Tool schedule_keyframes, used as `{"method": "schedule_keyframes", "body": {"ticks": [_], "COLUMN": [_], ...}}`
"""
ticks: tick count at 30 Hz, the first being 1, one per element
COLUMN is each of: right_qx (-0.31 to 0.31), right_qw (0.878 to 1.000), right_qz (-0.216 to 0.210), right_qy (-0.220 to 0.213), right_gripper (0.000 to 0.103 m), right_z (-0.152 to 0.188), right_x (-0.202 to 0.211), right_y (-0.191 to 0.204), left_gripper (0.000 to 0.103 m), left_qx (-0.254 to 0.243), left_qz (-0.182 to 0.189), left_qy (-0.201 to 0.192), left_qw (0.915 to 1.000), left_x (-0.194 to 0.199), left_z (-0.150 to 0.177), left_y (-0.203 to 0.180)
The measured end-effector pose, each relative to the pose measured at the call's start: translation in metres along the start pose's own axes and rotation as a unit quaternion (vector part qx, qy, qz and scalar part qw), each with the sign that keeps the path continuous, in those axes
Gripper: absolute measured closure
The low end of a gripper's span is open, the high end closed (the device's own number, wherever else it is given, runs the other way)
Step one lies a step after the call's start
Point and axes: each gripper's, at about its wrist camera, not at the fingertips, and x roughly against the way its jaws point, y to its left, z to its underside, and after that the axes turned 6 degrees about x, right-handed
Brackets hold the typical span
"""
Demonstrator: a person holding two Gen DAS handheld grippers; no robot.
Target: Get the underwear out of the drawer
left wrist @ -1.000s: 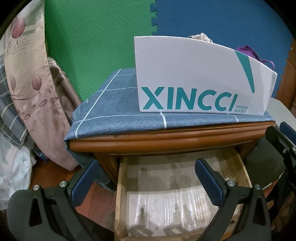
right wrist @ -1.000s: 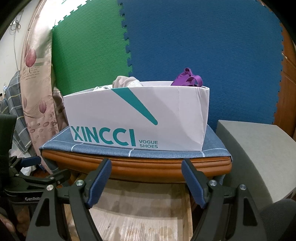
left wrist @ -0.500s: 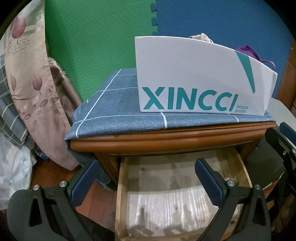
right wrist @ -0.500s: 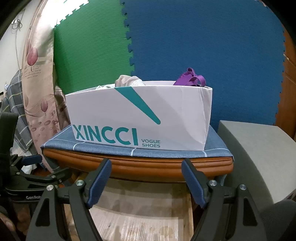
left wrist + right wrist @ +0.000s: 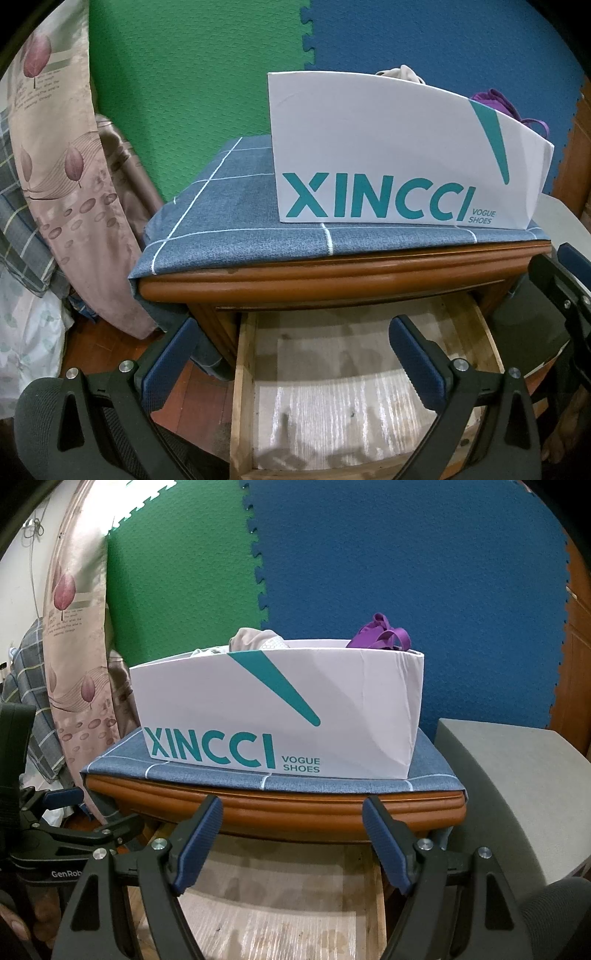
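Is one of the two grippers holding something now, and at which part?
Nothing is held. The left gripper and right gripper are both open, above the open drawer.

A home bedroom: ahead of the tongs a wooden nightstand [image 5: 332, 273] under a checked cloth [image 5: 236, 236], patterned curtain [image 5: 62, 155] and bedding [image 5: 22, 332] to their left.

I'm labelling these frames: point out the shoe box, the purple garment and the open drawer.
Shoe box [image 5: 295, 716], right wrist view, front wall.
Purple garment [image 5: 384, 637], right wrist view, bunched top above the rim.
Open drawer [image 5: 351, 398], left wrist view, bare lined bottom.
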Motion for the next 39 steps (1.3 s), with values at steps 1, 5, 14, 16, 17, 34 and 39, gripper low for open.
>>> {"method": "schedule_keyframes", "body": {"ticks": [1, 5, 14, 16, 17, 34, 39], "right_qx": [0.000, 0.000, -0.001, -0.001, -0.001, -0.001, 0.000], "right_qw": [1.000, 1.000, 1.000, 1.000, 1.000, 1.000, 1.000], "right_qz": [0.000, 0.000, 0.000, -0.001, 0.000, -0.001, -0.002], "right_qy": [0.000, 0.000, 0.004, 0.004, 0.004, 0.006, 0.007], "right_gripper": [0.023, 0.023, 0.023, 0.023, 0.023, 0.023, 0.023], "right_z": [0.0003, 0.0005, 0.0015, 0.0015, 0.0016, 0.0021, 0.0027], "right_x": [0.0002, 0.0001, -0.0015, -0.0016, -0.0014, -0.0019, -0.0015], "right_y": [-0.0001, 0.0000, 0.0007, 0.0005, 0.0006, 0.0009, 0.0014], "left_gripper": [0.001, 0.001, 0.001, 0.001, 0.001, 0.001, 0.001], "left_qx": [0.000, 0.000, -0.001, -0.001, -0.001, -0.002, -0.002], "left_qz": [0.000, 0.000, -0.001, -0.001, -0.002, -0.001, -0.002], "left_qy": [0.000, 0.002, 0.003, 0.004, 0.004, 0.006, 0.007], "left_qw": [1.0000, 1.0000, 1.0000, 1.0000, 1.0000, 1.0000, 1.0000], "left_x": [0.0003, -0.0006, -0.0007, -0.0011, -0.0008, -0.0018, -0.0025], "left_z": [0.0006, 0.0006, -0.0002, -0.0003, 0.0003, -0.0009, -0.0012], "left_y": [0.0002, 0.0002, 0.0000, -0.0002, 0.0002, -0.0006, -0.0011]}}
